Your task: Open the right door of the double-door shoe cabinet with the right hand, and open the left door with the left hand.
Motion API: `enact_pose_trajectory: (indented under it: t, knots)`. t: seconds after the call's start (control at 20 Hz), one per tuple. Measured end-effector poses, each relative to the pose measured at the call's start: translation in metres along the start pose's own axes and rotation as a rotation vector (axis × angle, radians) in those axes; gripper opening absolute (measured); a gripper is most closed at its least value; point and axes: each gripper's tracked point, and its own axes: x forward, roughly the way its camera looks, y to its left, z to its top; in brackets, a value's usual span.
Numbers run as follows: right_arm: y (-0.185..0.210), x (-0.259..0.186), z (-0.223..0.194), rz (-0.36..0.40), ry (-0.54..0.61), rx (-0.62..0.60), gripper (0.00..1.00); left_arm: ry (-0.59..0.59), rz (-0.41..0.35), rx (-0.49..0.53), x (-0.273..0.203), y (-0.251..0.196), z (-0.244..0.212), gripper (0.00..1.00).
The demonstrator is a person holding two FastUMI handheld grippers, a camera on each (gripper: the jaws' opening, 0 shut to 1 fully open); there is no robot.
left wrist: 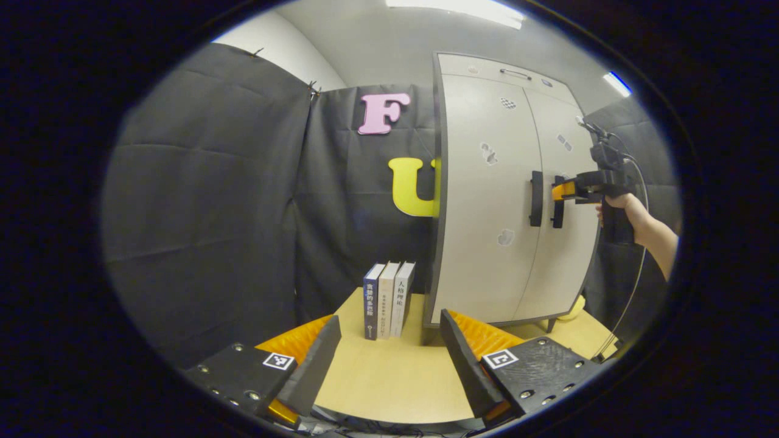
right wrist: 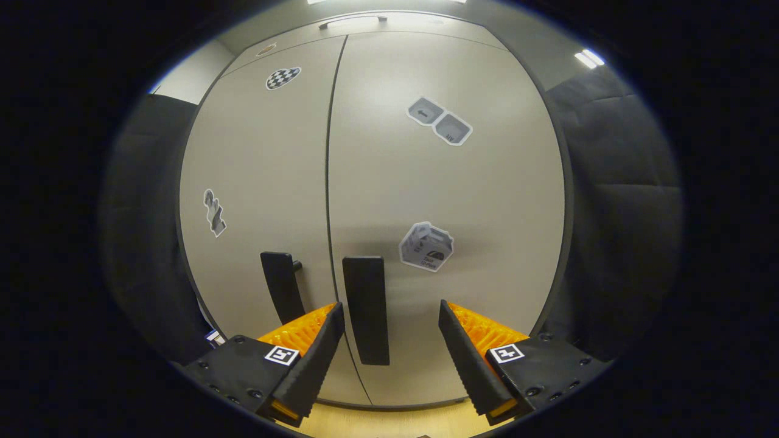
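Note:
The pale grey double-door shoe cabinet [left wrist: 487, 201] stands on the table, and both doors look shut. Its two dark vertical handles sit side by side at the middle seam: the left handle [left wrist: 535, 198] and the right handle [left wrist: 557, 210]. A hand holds my right gripper [left wrist: 563, 190] up against the right handle. In the right gripper view, the right handle [right wrist: 365, 307] lies between the open fingers of my right gripper [right wrist: 391, 309], close to the left finger [right wrist: 316, 353]. The left handle [right wrist: 283, 286] is just outside it. My left gripper [left wrist: 389, 340] hangs open over the table, well short of the cabinet.
Three upright books [left wrist: 389, 298] stand on the wooden table [left wrist: 377, 377] just left of the cabinet. Black cloth walls close in the booth behind and to the left. A cable [left wrist: 633, 286] trails down from the right gripper past the person's forearm [left wrist: 657, 234].

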Motion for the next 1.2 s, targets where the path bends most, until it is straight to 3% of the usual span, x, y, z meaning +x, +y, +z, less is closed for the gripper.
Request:
enact_pose_trajectory:
  t: [0.1, 0.25, 0.45, 0.55, 0.6, 0.7, 0.75, 0.8, 0.9, 1.2]
  knots:
    - [0.004, 0.008, -0.001, 0.005, 0.01, 0.0, 0.96, 0.003, 0.006, 0.002, -0.001, 0.002, 0.0, 0.95]
    - [0.01, 0.018, -0.003, 0.013, 0.031, -0.018, 0.85, 0.001, 0.007, 0.0, -0.001, 0.0, 0.001, 0.95]
    - [0.016, 0.025, -0.002, 0.013, 0.053, -0.009, 0.42, -0.008, 0.005, 0.019, -0.003, -0.002, 0.003, 0.95]
    - [0.015, 0.025, -0.003, 0.019, 0.055, 0.005, 0.35, -0.012, 0.005, 0.024, -0.005, -0.002, 0.003, 0.95]
    - [0.015, 0.024, -0.004, 0.027, 0.049, 0.014, 0.37, -0.012, 0.006, 0.024, -0.007, -0.002, 0.001, 0.95]
    - [0.015, 0.026, -0.003, 0.047, 0.034, 0.001, 0.23, -0.002, 0.007, 0.025, -0.006, -0.003, -0.005, 0.96]
    - [0.015, 0.025, -0.005, 0.058, 0.037, -0.01, 0.23, 0.009, 0.005, 0.025, -0.006, -0.004, -0.009, 0.96]
    - [0.015, 0.024, -0.003, 0.066, 0.033, -0.013, 0.13, 0.018, -0.001, 0.023, -0.007, -0.007, -0.013, 0.96]
    - [0.015, 0.025, -0.006, 0.076, 0.056, -0.03, 0.08, 0.033, -0.022, 0.022, -0.005, -0.014, -0.02, 0.96]
    - [0.015, 0.016, -0.007, 0.086, 0.044, -0.049, 0.09, 0.041, -0.12, 0.023, 0.002, -0.048, -0.021, 0.96]
